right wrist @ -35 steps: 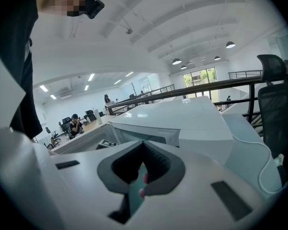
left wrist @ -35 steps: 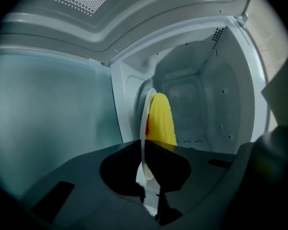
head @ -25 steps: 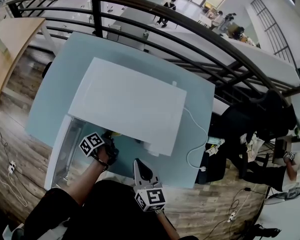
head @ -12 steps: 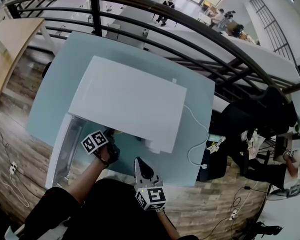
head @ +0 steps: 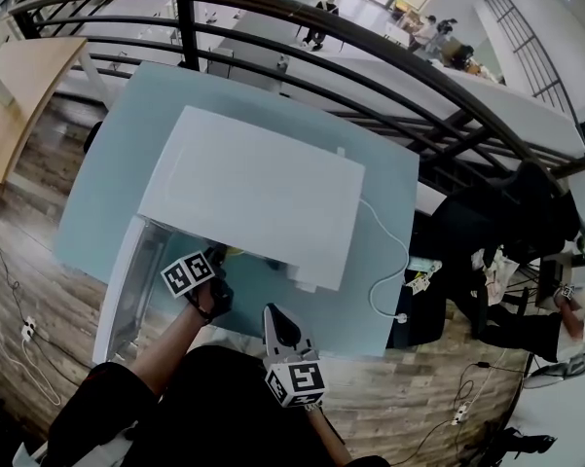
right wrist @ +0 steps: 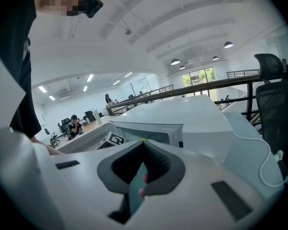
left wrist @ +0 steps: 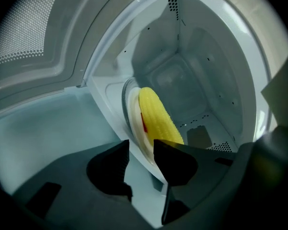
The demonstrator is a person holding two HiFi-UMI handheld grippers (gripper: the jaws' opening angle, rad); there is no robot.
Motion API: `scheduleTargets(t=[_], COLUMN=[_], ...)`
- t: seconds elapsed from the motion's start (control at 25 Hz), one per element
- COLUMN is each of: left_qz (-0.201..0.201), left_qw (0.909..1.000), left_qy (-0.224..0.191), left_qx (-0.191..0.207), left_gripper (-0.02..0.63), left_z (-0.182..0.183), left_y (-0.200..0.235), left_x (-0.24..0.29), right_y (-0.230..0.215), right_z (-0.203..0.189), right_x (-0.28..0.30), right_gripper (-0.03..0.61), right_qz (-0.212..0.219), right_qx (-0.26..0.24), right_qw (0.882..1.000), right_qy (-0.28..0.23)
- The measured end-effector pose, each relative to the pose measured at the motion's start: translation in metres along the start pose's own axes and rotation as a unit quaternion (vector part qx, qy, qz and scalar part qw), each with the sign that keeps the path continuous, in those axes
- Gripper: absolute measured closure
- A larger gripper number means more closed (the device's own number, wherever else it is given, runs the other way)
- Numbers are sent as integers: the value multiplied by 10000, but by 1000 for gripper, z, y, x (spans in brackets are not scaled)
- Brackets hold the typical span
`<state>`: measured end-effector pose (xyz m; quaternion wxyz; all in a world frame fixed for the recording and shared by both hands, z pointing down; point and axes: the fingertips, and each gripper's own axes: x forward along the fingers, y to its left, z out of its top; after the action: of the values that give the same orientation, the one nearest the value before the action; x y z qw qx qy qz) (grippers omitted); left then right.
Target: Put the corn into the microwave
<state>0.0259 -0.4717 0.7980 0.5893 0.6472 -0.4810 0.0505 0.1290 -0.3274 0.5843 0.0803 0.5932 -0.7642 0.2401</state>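
Inside microwave (left wrist: 215, 80): corn (left wrist: 155, 116) lay on plate (left wrist: 133, 121); left gripper's (left wrist: 141, 147) jaws were opening, plate rim loose between; best backed straight out.

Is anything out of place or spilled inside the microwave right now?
Nothing stands out. The corn lies on the white plate inside the microwave, and nothing is spilled. The left tool has its jaws opening, with the corn just past their tips, not gripped.
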Motion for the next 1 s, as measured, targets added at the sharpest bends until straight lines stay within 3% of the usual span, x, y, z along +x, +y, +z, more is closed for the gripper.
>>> scheduleTargets(t=[0.32, 0.48, 0.8, 1.0], left_qz=[-59, -282, -421, -553], left_qw=[9989, 9960, 9849, 9769], left_qy=[44, 102, -115, -283], left_qx=[457, 841, 1674, 2045], left_gripper=[471, 476, 608, 611], left_z=[-7, -13, -18, -19], left_y=[0, -11, -27, -34], left_x=[-22, -35, -71, -98], right_y=[15, 21, 36, 47], right_z=[-6, -10, -14, -19], right_x=[-5, -10, -20, -28], right_gripper=[569, 569, 569, 569], right_qz=[7, 0, 55, 101], right_qx=[14, 50, 81, 65], right_qw=[10000, 9999, 9997, 9995], right_qy=[-34, -92, -206, -289])
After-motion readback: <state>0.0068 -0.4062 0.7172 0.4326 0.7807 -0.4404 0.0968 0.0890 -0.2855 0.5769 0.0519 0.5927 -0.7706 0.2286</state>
